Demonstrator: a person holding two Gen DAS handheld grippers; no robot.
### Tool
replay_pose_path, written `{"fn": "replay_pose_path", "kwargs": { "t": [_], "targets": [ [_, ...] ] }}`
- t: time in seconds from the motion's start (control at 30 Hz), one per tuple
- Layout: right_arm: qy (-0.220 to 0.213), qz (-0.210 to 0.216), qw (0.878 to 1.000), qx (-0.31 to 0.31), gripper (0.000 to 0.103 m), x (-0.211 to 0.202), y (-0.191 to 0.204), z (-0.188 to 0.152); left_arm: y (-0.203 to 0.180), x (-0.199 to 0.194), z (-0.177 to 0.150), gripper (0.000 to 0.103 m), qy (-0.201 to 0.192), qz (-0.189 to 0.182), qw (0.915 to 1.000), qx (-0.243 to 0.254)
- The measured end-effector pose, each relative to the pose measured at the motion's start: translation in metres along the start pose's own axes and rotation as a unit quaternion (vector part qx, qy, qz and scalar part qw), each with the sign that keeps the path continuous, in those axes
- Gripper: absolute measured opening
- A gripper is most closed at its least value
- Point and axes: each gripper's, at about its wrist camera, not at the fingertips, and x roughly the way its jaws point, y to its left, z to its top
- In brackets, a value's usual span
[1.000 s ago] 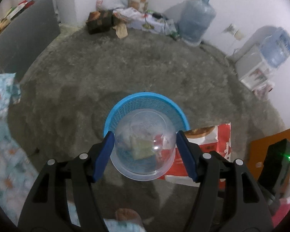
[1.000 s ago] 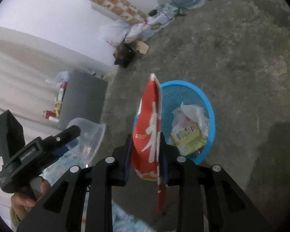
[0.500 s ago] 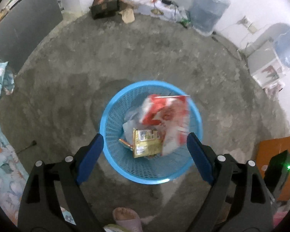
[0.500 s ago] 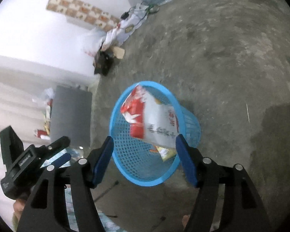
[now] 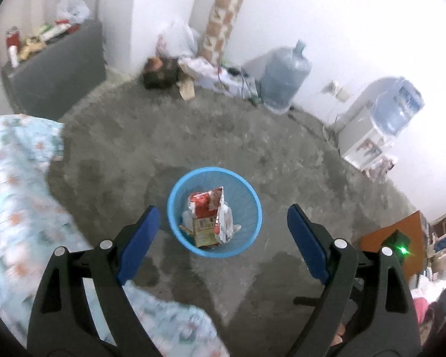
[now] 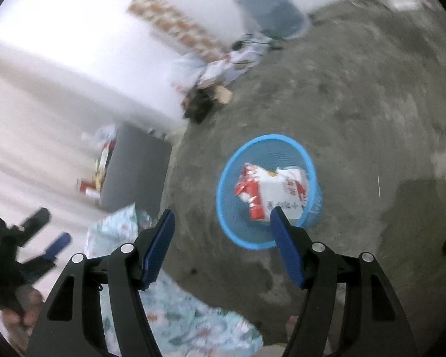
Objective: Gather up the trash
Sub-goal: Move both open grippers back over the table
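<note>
On the concrete floor [image 5: 223, 136] the blue bin [image 5: 214, 212] stands upright in open space, so either hand can drop in from above. The red-white bag [image 6: 270, 190] lies in it on top of other wrappers, trash where it belongs. Left gripper [image 5: 223, 238]: jaws spread wide, nothing between them. Right gripper [image 6: 223, 244]: jaws have just opened, also empty. I'd judge both drops done.
</note>
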Motion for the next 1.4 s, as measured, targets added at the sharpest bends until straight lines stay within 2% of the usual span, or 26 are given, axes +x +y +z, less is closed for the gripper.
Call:
{"fn": "replay_pose_path", "kwargs": {
  "t": [0.1,0.2,0.4,0.57,0.7,0.83,1.0,1.1,1.23,1.4],
  "targets": [
    [0.01,-0.007,0.998,-0.06,0.065,-0.014,0.041,-0.012,0.013,-0.061,-0.017,0.083,-0.037,0.016,0.9992,-0.004],
    [0.017,0.0,0.994,-0.105,0.071,-0.029,0.074,-0.026,0.028,-0.116,-0.038,0.084,-0.07,0.035,0.9969,-0.003],
    [0.052,0.021,0.982,-0.178,0.078,-0.041,0.134,-0.059,0.074,-0.201,-0.09,0.085,-0.121,0.09,0.9878,-0.037],
    [0.089,0.04,0.974,-0.206,0.079,-0.041,0.164,-0.085,0.126,-0.256,-0.142,0.085,-0.149,0.137,0.9748,-0.094],
    [0.118,0.061,0.968,-0.212,0.079,-0.038,0.177,-0.101,0.164,-0.292,-0.185,0.085,-0.168,0.185,0.9583,-0.139],
    [0.145,0.077,0.963,-0.216,0.079,-0.034,0.189,-0.116,0.193,-0.317,-0.218,0.085,-0.178,0.228,0.9422,-0.168],
    [0.184,0.099,0.951,-0.229,0.079,-0.026,0.213,-0.139,0.223,-0.335,-0.247,0.085,-0.186,0.254,0.9298,-0.19],
    [0.204,0.107,0.943,-0.239,0.079,-0.019,0.229,-0.154,0.234,-0.336,-0.253,0.085,-0.188,0.268,0.9256,-0.189],
    [0.222,0.111,0.933,-0.261,0.079,-0.011,0.247,-0.175,0.248,-0.338,-0.262,0.085,-0.191,0.267,0.9227,-0.202],
    [0.228,0.119,0.912,-0.319,0.079,-0.005,0.278,-0.196,0.262,-0.337,-0.272,0.085,-0.198,0.259,0.9195,-0.219]
  ]
}}
